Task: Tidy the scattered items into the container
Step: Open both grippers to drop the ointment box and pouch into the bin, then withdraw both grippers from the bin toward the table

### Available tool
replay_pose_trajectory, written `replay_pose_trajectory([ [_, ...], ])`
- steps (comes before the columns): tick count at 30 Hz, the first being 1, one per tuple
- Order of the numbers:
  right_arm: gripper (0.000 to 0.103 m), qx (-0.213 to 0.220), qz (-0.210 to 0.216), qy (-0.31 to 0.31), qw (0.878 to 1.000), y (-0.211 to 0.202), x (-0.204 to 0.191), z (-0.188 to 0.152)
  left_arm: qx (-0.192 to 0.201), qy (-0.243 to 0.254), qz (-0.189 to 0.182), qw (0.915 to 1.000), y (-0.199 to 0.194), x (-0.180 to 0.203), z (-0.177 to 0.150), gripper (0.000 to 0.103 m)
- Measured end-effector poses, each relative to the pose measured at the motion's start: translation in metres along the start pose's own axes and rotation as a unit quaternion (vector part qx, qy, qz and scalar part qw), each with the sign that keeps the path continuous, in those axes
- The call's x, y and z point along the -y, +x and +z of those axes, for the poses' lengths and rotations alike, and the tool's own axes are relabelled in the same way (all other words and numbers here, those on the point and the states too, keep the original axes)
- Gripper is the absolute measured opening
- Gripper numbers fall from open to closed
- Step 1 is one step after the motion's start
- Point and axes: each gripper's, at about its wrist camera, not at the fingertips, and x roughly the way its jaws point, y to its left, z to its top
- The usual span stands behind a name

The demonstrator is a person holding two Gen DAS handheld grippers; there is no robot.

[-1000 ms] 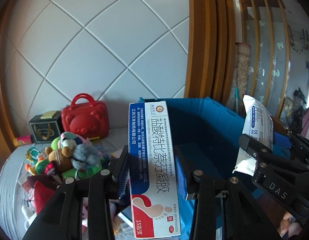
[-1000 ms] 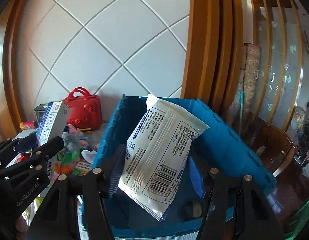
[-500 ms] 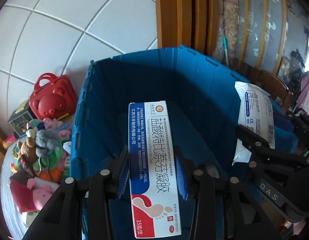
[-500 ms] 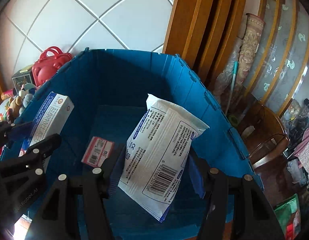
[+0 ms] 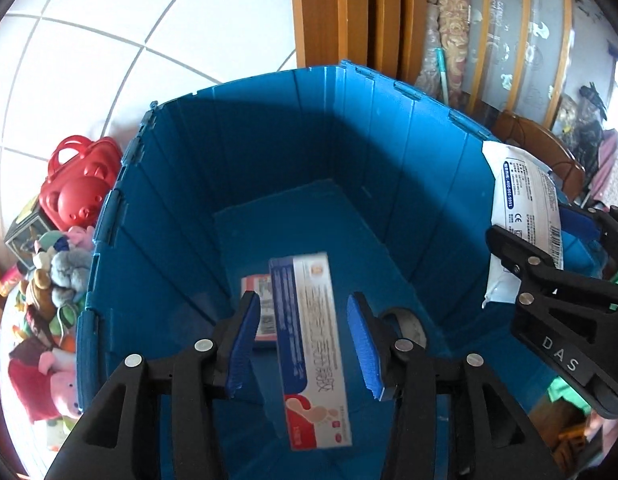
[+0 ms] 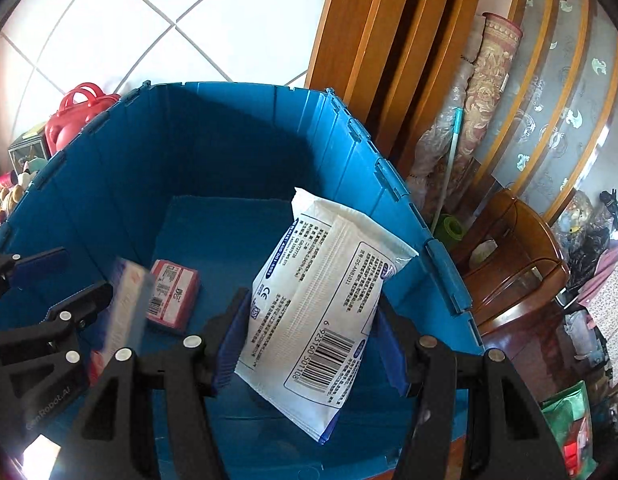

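Dropping between the parted blue pads of the left gripper (image 5: 305,344), the long medicine box (image 5: 311,344) is blurring as it is falling, its long axis running along the fingers and its far end tipping toward the floor of the blue crate (image 5: 269,128). The jaws have just been opening, and gaps are showing on both sides of the box, so it is no longer being gripped. Straight below and ahead of it, one small red packet (image 5: 265,312) is lying flat on the crate floor. To the right, the right gripper (image 6: 309,344) is clenching one white wipes pack (image 6: 329,300), holding it slanted over the crate's right half, well above the floor. Judging by this, the right hand is likely next to let go, and its pack is lying clear of the box and the red packet. Outside the crate on the left, one red bear-faced case (image 5: 79,188) is standing beside a heap of soft toys (image 5: 53,280).
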Motion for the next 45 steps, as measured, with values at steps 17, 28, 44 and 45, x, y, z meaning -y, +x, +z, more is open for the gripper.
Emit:
replay_pose_trajectory([
  [17,0.081,0.017,-0.020,0.019,0.999,-0.005,0.011,0.006,0.018,-0.002,0.013,0.9997,-0.009,-0.005,0.002,0.080],
  [28,0.085,0.028,-0.021,0.032,0.999,-0.028,0.017,-0.005,0.030,0.000,0.011,0.9995,-0.024,-0.008,-0.007,0.081],
  [44,0.100,0.074,0.007,0.044,0.996,-0.072,-0.019,0.000,0.076,-0.014,0.030,0.9966,-0.072,-0.050,-0.021,0.083],
  [45,0.100,0.077,0.010,0.043,0.996,-0.075,-0.024,0.001,0.078,-0.016,0.031,0.9963,-0.075,-0.055,-0.023,0.083],
])
